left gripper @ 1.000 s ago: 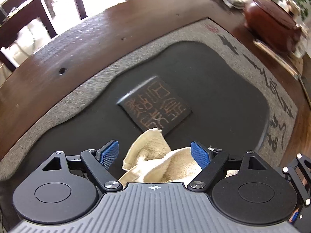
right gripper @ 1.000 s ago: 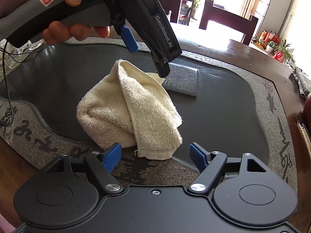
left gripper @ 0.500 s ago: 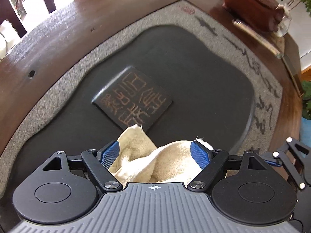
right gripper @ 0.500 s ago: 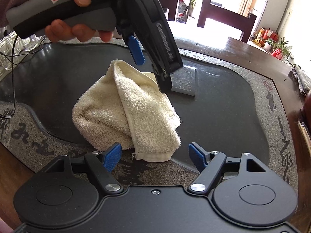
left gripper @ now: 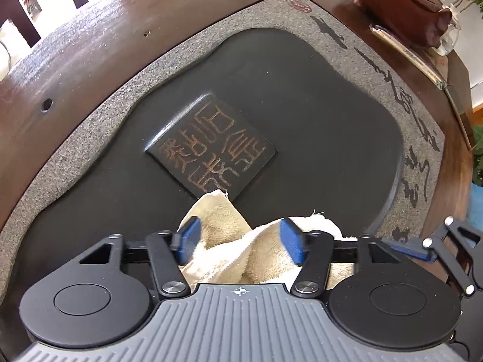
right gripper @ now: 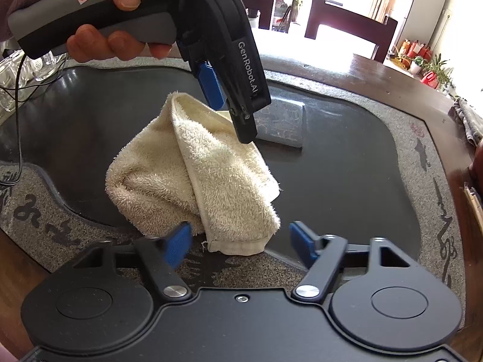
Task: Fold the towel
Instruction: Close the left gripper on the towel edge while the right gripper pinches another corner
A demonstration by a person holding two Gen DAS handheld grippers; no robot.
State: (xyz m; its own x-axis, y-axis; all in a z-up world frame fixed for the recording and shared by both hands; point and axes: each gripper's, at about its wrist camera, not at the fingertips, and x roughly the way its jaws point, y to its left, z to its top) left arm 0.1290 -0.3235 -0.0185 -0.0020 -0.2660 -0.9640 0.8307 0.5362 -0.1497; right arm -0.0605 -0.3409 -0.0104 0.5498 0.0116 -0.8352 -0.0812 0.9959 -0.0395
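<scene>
Dropped closer over the cream towel point(right gripper: 193, 175) since a second ago, left gripper point(left gripper: 240, 241) spread wide above it, right gripper point(right gripper: 238, 241) wide at its near hem, dark tray point(left gripper: 317, 120) bare beyond.

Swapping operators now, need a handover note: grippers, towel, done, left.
Left gripper: open, over the far part of the towel, not gripping.
Right gripper: open, at the near hem, not touching.
Towel: cream, bunched and loosely doubled, lying across the dark stone tray and its speckled rim; a far corner reaches the carved block.
Done: rough gather only, no neat fold.
Left: grip corners, spread flat, fold.
</scene>
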